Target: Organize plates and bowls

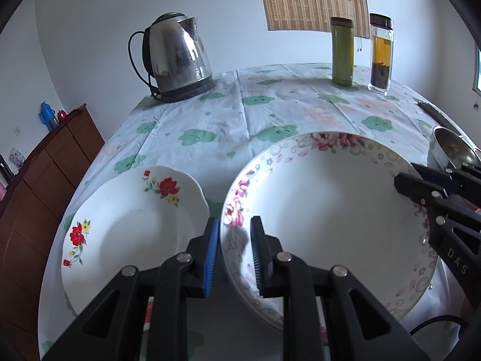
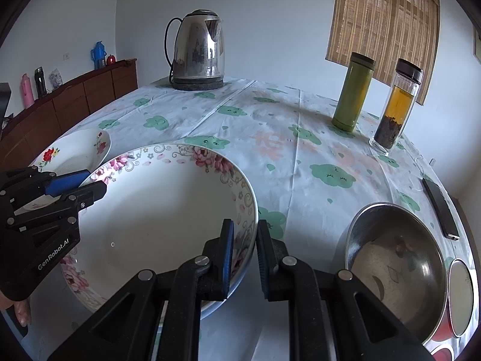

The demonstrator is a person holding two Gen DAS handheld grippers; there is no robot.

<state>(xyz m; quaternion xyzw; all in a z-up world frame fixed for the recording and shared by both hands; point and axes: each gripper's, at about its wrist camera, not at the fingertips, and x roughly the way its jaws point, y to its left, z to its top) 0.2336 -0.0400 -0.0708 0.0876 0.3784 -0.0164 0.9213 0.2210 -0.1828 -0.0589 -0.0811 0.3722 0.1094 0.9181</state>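
Observation:
A large white bowl with pink flowers on its rim [image 1: 327, 210] [image 2: 156, 222] sits near the table's front edge. My left gripper [image 1: 233, 252] straddles its left rim, one finger inside and one outside, with a small gap showing. My right gripper [image 2: 243, 258] straddles its right rim the same way. Each gripper also shows in the other's view: the right one [image 1: 421, 183], the left one [image 2: 87, 183]. A smaller white plate with red flowers [image 1: 132, 225] [image 2: 75, 150] lies just left of the bowl. A steel bowl [image 2: 396, 264] [image 1: 454, 150] sits to the right.
A steel kettle [image 1: 177, 57] [image 2: 198, 51] stands at the back left. A green flask [image 2: 354, 90] and a glass tea bottle [image 2: 396, 105] stand at the back right. A dark phone [image 2: 440, 204] lies near the right edge. A wooden cabinet [image 1: 45, 174] stands left of the table.

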